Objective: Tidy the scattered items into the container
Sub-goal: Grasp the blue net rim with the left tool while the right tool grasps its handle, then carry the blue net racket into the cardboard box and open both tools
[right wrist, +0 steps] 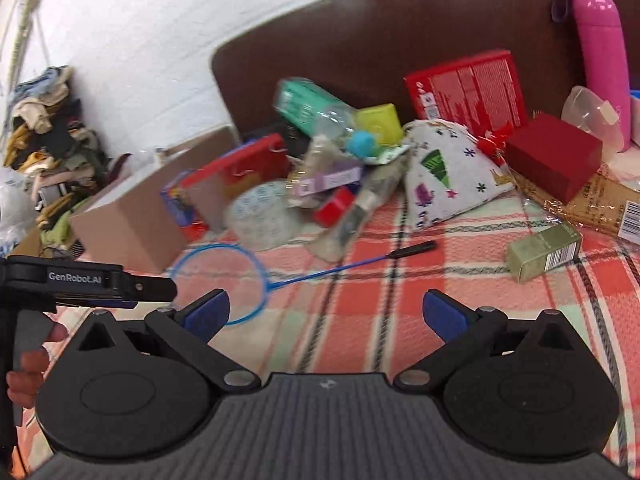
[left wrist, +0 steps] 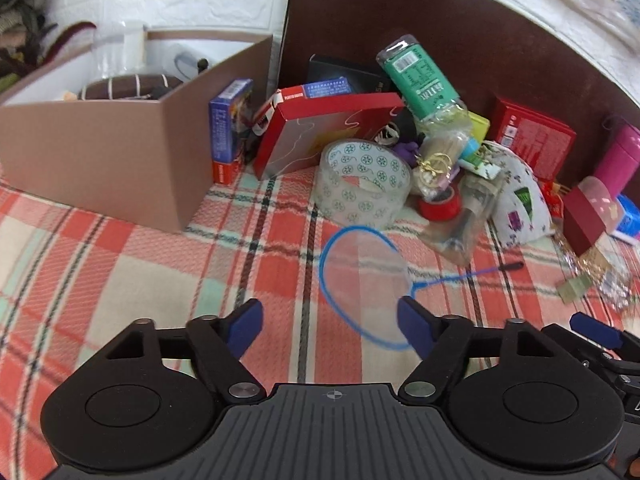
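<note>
Mostly a plaid woven blanket (left wrist: 120,264), red, cream and mint checks, soft and ribbed, spread under everything. Brown cardboard container (left wrist: 120,152) at back left, open-topped, rigid flat walls, already holding a striped brown roll (left wrist: 128,86) and clear plastic bits; fits either a tidy-up partway through or a box that came with things in it. Rest of the clutter heaped just right of the container against a dark brown headboard (left wrist: 400,8), probably leaning there for support. Red flat carton (left wrist: 320,136) propped tilted, blue card box (left wrist: 230,132) upright beside the container wall. Printed fabric pouch (right wrist: 448,168), slumped cone shape, soft. Pink smooth flask (right wrist: 600,56) standing at the headboard. Dark red box (right wrist: 554,156), matte, blocky. Green-labelled clear bottle (left wrist: 424,76) tipped over the pile. Clear packing tape roll (left wrist: 364,180), glossy ring with printed core, flat on the blanket. Olive-gold small carton (right wrist: 546,250) lying alone, near the crinkly wrap. Toy blue racket (left wrist: 364,288), thin wire hoop and thin shaft, flat, nearest the tools. Small red tape roll (left wrist: 440,206).

Left gripper (left wrist: 330,322) spread wide, holding nothing, hovering low over the racket hoop. Right gripper (right wrist: 326,312) likewise spread and empty, near the shaft.
</note>
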A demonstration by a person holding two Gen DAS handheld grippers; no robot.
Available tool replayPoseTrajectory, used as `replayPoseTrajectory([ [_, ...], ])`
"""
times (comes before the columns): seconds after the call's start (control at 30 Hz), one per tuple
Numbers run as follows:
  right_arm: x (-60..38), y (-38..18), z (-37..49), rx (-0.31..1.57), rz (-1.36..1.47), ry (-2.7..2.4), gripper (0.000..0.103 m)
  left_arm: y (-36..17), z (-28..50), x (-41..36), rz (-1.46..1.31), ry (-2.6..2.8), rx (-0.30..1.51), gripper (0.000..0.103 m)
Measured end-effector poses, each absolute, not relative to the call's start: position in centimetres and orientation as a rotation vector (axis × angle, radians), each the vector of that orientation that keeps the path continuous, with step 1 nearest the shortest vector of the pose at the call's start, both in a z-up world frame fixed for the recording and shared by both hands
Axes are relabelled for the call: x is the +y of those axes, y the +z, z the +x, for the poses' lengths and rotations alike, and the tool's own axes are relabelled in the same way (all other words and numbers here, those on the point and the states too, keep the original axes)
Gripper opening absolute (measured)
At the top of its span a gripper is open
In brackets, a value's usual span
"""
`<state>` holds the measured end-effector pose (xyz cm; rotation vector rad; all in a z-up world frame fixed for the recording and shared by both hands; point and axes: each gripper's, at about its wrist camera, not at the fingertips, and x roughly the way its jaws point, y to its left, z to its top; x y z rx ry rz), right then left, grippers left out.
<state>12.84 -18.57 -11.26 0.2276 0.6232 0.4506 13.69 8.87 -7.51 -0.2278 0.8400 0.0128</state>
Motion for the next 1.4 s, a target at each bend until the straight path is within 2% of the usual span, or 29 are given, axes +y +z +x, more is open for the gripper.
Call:
replayPoseTrajectory([
  [0.1, -18.5, -11.9, 14.8, 0.641, 0.222, 0.447, 0.1, -8.2, 15.5, 9.2, -0.249, 0.0, 0.864, 0.066],
  [0.17, -18.3, -12.3, 15.8, 0.661, 0.233, 0.454, 0.095, -8.7, 16.3, 9.3, -0.258, -0.015, 0.878, 0.047],
  [0.2, -18.2, -12.5, 16.3, 0.672, 0.241, 0.458, 0.093, -8.9, 16.6, 9.3, -0.261, -0.022, 0.885, 0.04],
  [0.23, -18.1, -12.8, 16.7, 0.684, 0.248, 0.46, 0.091, -9.2, 16.8, 9.4, -0.262, -0.025, 0.891, 0.023],
  [0.27, -18.0, -13.0, 17.1, 0.696, 0.256, 0.46, 0.088, -9.5, 17.0, 9.6, -0.261, -0.025, 0.896, 0.014],
  [0.33, -17.8, -13.4, 17.5, 0.714, 0.266, 0.46, 0.084, -10.2, 17.1, 10.1, -0.265, -0.018, 0.908, 0.008],
  [0.6, -16.9, -14.3, 18.6, 0.701, 0.303, 0.453, 0.082, -11.5, 16.9, 12.1, -0.321, -0.052, 0.917, 0.007],
  [0.8, -16.3, -14.7, 20.2, 0.677, 0.382, 0.464, 0.07, -11.5, 16.8, 12.4, -0.309, -0.075, 0.908, 0.008],
  [0.9, -16.4, -14.9, 20.9, 0.683, 0.445, 0.468, 0.043, -11.5, 16.8, 12.6, -0.319, -0.079, 0.911, 0.008],
  [0.93, -16.4, -14.9, 20.9, 0.684, 0.454, 0.47, 0.026, -11.4, 16.8, 12.6, -0.324, -0.079, 0.912, 0.008],
  [0.97, -16.4, -14.8, 20.8, 0.682, 0.458, 0.472, 0.021, -11.3, 16.7, 12.7, -0.329, -0.079, 0.913, 0.008],
  [1.13, -16.8, -13.4, 19.6, 0.649, 0.464, 0.496, 0.018, -10.3, 15.6, 12.7, -0.363, -0.084, 0.894, 0.008],
  [1.4, -16.1, -8.6, 16.5, 0.547, 0.441, 0.568, 0.017, -5.8, 11.1, 14.2, -0.378, -0.075, 0.771, 0.008],
])
